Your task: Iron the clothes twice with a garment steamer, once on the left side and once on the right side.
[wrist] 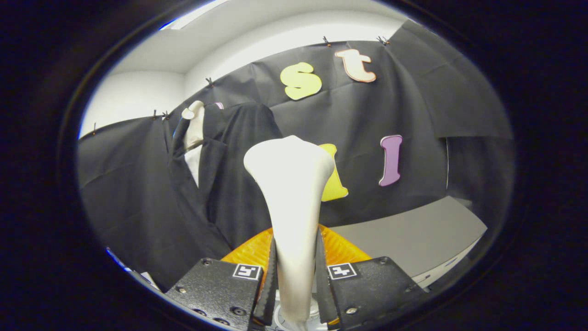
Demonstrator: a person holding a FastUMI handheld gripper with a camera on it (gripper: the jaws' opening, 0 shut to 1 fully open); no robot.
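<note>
Tongs (pixel 296 280): closed narrow on the neck of the garment steamer — one finger (pixel 268 285) presses on the left of it, the other on the right.
Garment steamer (pixel 291 193): held upright between the fingers, white; slim at the neck, widening to a flat head that reaches beyond the fingertips toward the far wall.
Handling, steamer: probably hard smooth plastic, stiff, so likely a little slippery under the pads; weight seems to sit high in the head, so may want to tip. Judged light enough for one gripper.
Place of hold: at the narrow neck, where the fingers already are — looks the right place, low enough to steer the head.
Orange part (pixel 342 248): ribbed, translucent, just behind the neck and near the fingers; seems to be a tank or base of the steamer, cannot tell if water is inside.
Clothes (pixel 229 184): dark jacket, hanging on a pale dress form (pixel 195 124) at far left of the steamer head, with a white shirt front (pixel 195 163) showing at the collar. Well apart from the head, not touched.
Handling, clothes: soft, loose cloth, will swing or fold if pushed hard; gentle strokes downward advised.
Grey tabletop (pixel 413 239): far right, behind the steamer, nothing seen standing on it.
Containers: none other to be seen.
Progress: judged not begun on either side, the head being away from the jacket.
</note>
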